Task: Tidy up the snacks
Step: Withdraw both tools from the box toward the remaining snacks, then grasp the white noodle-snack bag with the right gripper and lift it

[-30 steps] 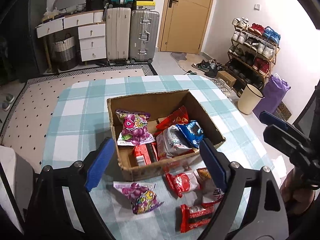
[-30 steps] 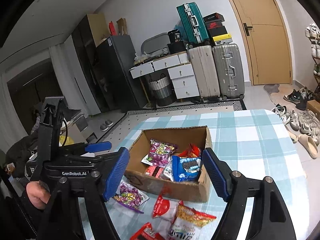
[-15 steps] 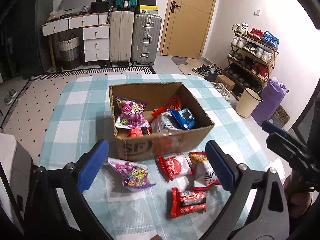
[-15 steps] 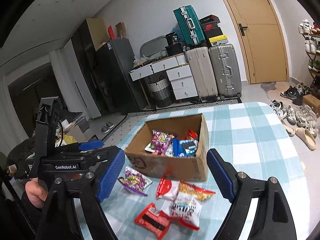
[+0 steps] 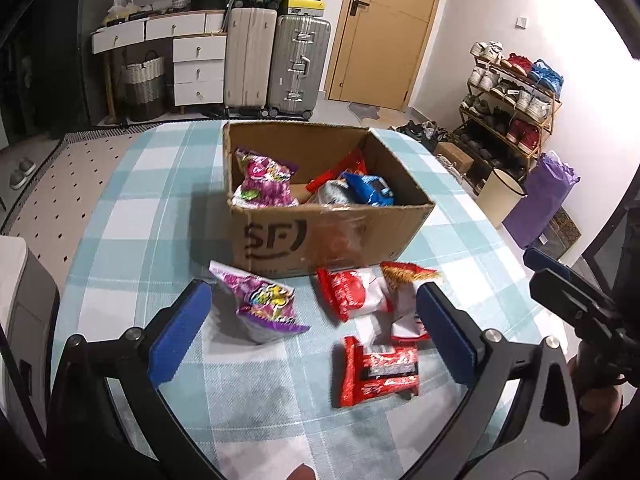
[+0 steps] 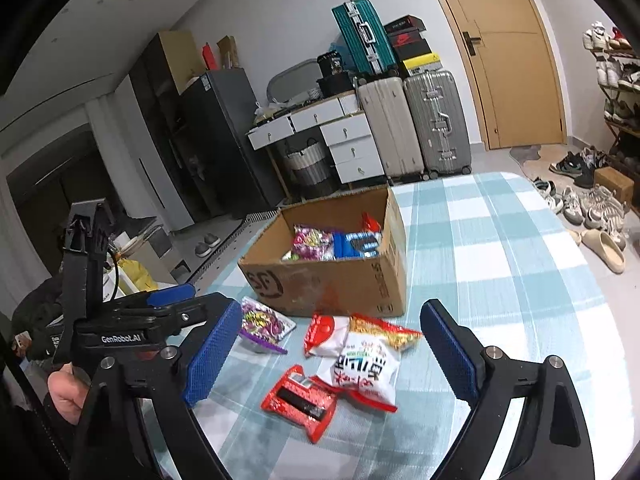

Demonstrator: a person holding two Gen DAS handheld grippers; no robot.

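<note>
A cardboard box [image 5: 320, 236] [image 6: 332, 284] stands on the checked table and holds several snack packs, among them a purple one [image 5: 266, 182] and a blue one [image 5: 370, 190]. In front of it lie a purple pack [image 5: 266, 304] [image 6: 264, 324], a red-white pack [image 5: 352, 292] [image 6: 324, 330], a white-orange bag [image 5: 406, 304] [image 6: 368, 364] and a red bar pack [image 5: 378, 372] [image 6: 300, 400]. My left gripper [image 5: 310, 332] is open and empty, low over the loose packs. My right gripper [image 6: 332, 356] is open and empty above them.
The table [image 5: 132, 216] has a rounded edge with floor beyond. Suitcases [image 5: 276, 64], drawers [image 5: 198, 68] and a door [image 5: 384, 28] stand at the back. A shoe rack [image 5: 508, 108], a bin [image 5: 498, 196] and a purple bag [image 5: 542, 200] are at the right.
Both grippers have pulled back from the box and dropped lower toward the table, so the loose packs in front of the box now lie between the fingers. Both stay open.
</note>
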